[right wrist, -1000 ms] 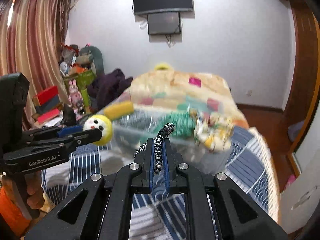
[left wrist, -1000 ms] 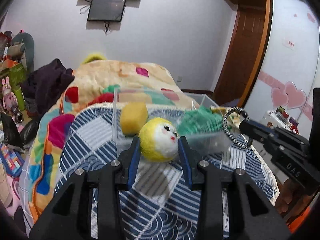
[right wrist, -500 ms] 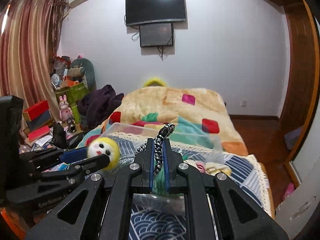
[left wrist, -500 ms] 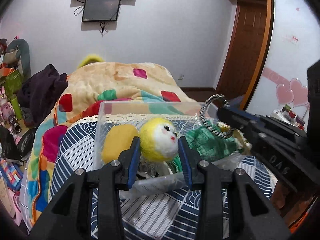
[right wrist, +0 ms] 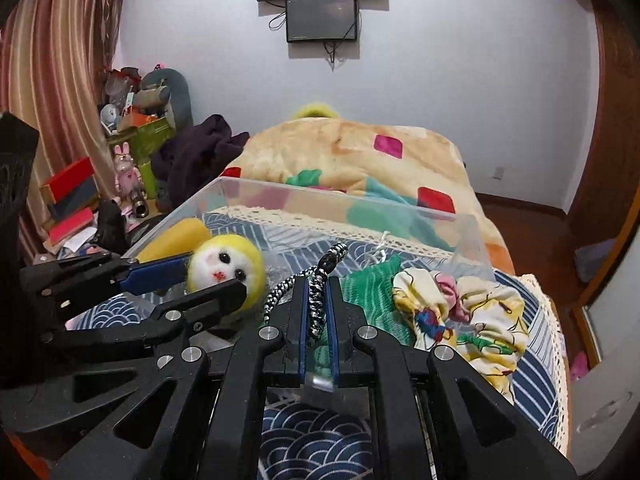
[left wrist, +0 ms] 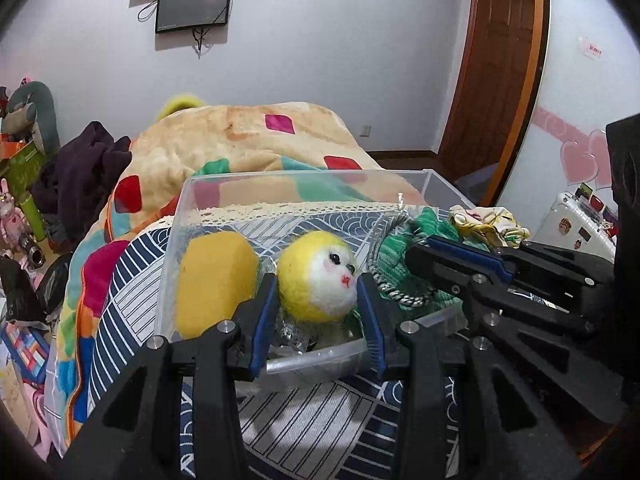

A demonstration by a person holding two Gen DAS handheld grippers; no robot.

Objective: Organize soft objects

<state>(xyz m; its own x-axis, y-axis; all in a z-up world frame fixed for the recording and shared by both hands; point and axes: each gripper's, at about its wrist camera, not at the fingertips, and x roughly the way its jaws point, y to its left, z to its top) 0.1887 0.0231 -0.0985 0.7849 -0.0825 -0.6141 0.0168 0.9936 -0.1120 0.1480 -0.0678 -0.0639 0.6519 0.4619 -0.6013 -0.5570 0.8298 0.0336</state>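
My left gripper (left wrist: 318, 286) is shut on a yellow felt ball with a white face (left wrist: 318, 276) and holds it over the near edge of a clear plastic box (left wrist: 304, 178). My right gripper (right wrist: 318, 300) is shut on a black-and-white braided hair tie (right wrist: 320, 276), also over the box; the left wrist view shows the hair tie (left wrist: 394, 292) hanging from the right gripper's tips. The box (right wrist: 332, 200) holds a yellow sponge (left wrist: 214, 274), a green knitted cloth (right wrist: 370, 292) and a floral scrunchie (right wrist: 460, 320). The felt ball (right wrist: 224, 266) shows beside the hair tie.
The box stands on a blue-and-white patterned cloth (left wrist: 304, 412) on the bed, before a colourful blanket (right wrist: 352, 152). Dark clothes (left wrist: 80, 164) and toy clutter (right wrist: 132, 128) lie at the left. A wooden door (left wrist: 496, 60) is at the right.
Both grippers have moved forward and down over the box, each keeping its object. The hair tie now hangs lower, inside the box opening beside the felt ball.
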